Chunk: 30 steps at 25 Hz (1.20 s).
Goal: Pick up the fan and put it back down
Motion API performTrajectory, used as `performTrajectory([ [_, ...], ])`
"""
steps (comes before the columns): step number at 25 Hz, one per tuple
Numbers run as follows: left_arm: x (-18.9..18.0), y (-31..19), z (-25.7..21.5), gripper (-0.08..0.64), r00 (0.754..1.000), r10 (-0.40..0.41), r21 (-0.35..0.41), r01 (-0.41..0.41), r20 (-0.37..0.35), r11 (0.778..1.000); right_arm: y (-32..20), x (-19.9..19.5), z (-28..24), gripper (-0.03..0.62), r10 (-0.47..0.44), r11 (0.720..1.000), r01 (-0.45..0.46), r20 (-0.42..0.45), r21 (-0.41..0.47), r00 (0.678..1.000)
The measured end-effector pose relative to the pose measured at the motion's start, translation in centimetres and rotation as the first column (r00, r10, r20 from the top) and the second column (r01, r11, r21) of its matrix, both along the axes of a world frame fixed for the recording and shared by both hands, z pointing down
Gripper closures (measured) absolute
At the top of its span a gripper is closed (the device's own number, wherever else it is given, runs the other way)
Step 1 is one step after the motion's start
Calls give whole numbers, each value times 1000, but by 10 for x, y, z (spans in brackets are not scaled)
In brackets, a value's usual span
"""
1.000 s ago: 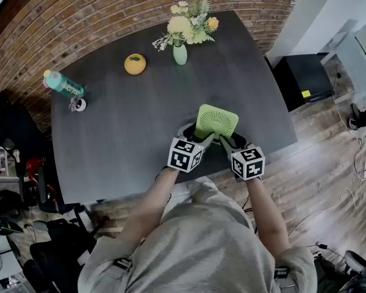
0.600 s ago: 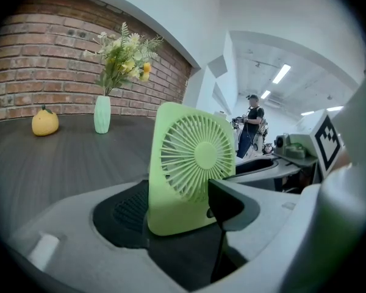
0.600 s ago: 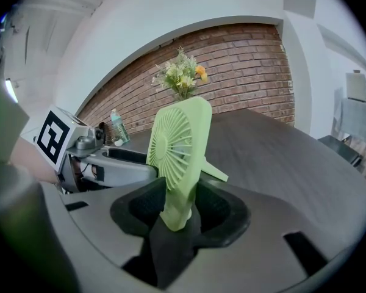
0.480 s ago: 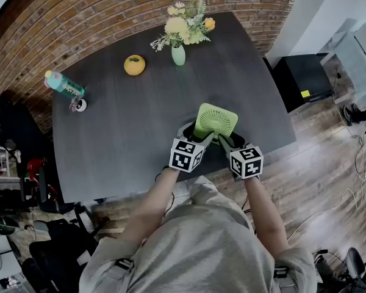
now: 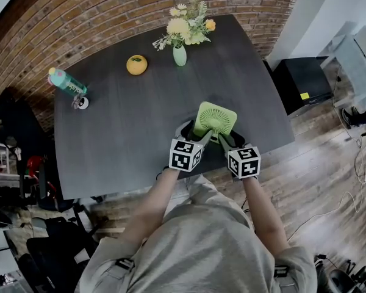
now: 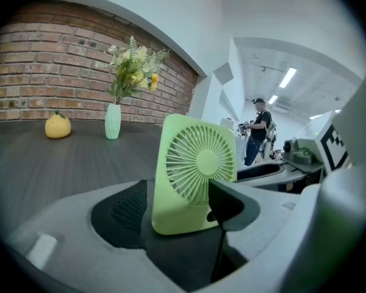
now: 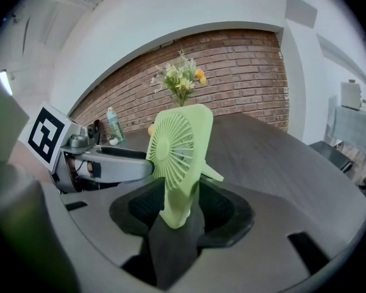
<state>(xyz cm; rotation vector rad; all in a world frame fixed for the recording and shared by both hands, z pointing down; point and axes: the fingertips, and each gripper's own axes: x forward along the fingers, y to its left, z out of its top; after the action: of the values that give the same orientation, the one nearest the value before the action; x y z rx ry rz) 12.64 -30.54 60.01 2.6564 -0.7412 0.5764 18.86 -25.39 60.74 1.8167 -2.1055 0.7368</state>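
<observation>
A: Where is the fan [image 5: 215,119]?
B: Upright at the table's [image 5: 128,139] near edge, lower middle of the frame; the left claw [image 5: 195,133] clamps its lower left corner; the right claw [image 5: 230,141] grips the right corner at half width, and its jaws have just been opening slightly.
A: Which step?
B: Setting down, I judge; next, free both claws evenly so it doesn't tip.

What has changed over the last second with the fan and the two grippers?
Almost nothing. The right gripper has just been opening its jaws slightly, with the fan between them and the pads seemingly on it. The left gripper holds the fan's other lower corner as before. The fan, vase, orange fruit and bottle stayed in place.
</observation>
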Motion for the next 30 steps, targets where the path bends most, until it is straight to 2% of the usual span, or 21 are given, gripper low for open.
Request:
performTrajectory([
  [7,-23,10,-25,256,995,-75,26,77,-62,997,20,-2,-19,430,22,999,-21,-19,44,1000],
  [16,-50,54,-55,260,986,-111,47,118,-127,992,56,-30,-55,433,-22,993,26,-31,119,999],
  [24,-85,96,-84,358,975,-159,81,173,-156,982,90,-59,-97,528,-49,977,54,-29,208,998],
  [30,-112,127,-104,450,964,-205,112,225,-168,968,117,-76,-116,554,-75,965,77,-19,249,997],
])
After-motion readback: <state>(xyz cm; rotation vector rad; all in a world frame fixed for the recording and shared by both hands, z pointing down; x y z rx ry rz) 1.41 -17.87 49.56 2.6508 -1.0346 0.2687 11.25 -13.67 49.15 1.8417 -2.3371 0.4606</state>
